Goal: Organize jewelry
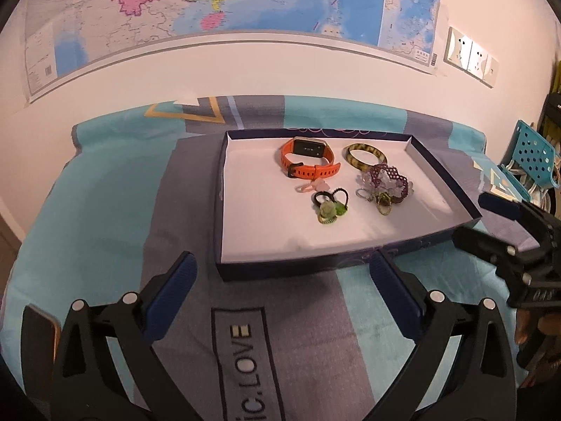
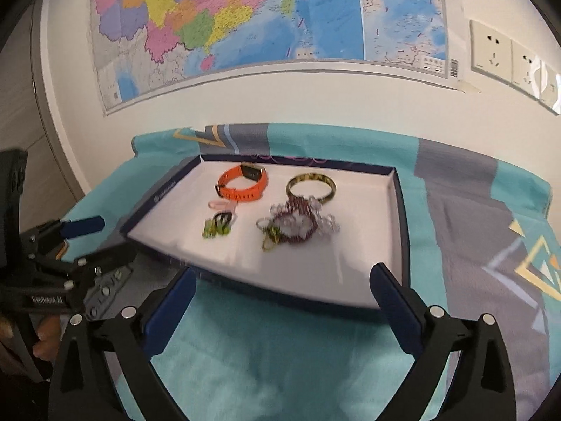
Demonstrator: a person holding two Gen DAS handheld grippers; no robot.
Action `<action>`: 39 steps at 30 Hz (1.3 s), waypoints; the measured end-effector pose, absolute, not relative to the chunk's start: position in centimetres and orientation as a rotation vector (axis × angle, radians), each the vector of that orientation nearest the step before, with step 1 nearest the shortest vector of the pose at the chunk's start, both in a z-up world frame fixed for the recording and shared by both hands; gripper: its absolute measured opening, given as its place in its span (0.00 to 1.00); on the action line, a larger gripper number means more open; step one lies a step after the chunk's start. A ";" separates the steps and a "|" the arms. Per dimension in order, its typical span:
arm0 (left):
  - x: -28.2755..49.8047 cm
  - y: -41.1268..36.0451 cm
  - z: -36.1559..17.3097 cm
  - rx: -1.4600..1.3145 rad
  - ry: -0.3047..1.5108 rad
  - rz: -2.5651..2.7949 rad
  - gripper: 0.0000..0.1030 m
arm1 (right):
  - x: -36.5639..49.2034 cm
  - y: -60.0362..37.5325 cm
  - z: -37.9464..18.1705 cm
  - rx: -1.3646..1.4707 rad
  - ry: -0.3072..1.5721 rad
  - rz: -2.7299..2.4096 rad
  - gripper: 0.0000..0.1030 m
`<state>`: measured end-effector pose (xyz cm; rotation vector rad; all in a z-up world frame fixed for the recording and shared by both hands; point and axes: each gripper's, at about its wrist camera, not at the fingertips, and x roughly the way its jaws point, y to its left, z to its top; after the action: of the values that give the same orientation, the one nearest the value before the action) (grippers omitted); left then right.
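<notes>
A shallow dark blue box with a white floor (image 1: 245, 210) (image 2: 168, 231) lies on the cloth. In it are an orange watch (image 1: 308, 161) (image 2: 243, 184), a yellow-brown bangle (image 1: 366, 156) (image 2: 311, 186), a purple and clear beaded piece (image 1: 387, 184) (image 2: 298, 222), a pink clip (image 1: 312, 186) (image 2: 221, 205) and green hair ties (image 1: 329, 207) (image 2: 217, 226). My left gripper (image 1: 282, 272) (image 2: 105, 236) is open and empty just before the box's near wall. My right gripper (image 2: 284, 280) (image 1: 473, 217) is open and empty at the box's near right corner.
A blue, teal and grey printed cloth (image 1: 301, 343) (image 2: 473, 238) covers the table, which stands against a white wall with a large map (image 1: 224, 3) (image 2: 245, 17) and sockets (image 2: 505, 59). A teal perforated basket (image 1: 533, 154) sits at the far right.
</notes>
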<state>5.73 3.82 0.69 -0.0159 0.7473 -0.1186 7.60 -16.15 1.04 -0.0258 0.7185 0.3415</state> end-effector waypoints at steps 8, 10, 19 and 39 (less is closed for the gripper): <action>4.1 3.3 0.4 -0.018 0.753 -0.109 0.94 | 5.5 -16.1 0.2 -0.032 0.742 0.323 0.93; 3.8 3.4 0.4 -0.031 0.758 -0.115 0.94 | 5.2 -16.2 0.2 -0.028 0.738 0.320 0.93; 3.0 3.2 0.5 -0.035 0.758 -0.101 0.94 | 4.3 -14.9 -0.2 -0.056 0.752 0.356 0.93; 2.1 3.0 0.5 -0.026 0.753 -0.096 0.94 | 3.6 -14.5 -0.4 -0.057 0.755 0.368 0.93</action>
<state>2.11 3.01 0.46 -0.0262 0.7528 -0.0955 3.58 -14.48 -0.38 -0.0572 0.7553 0.3677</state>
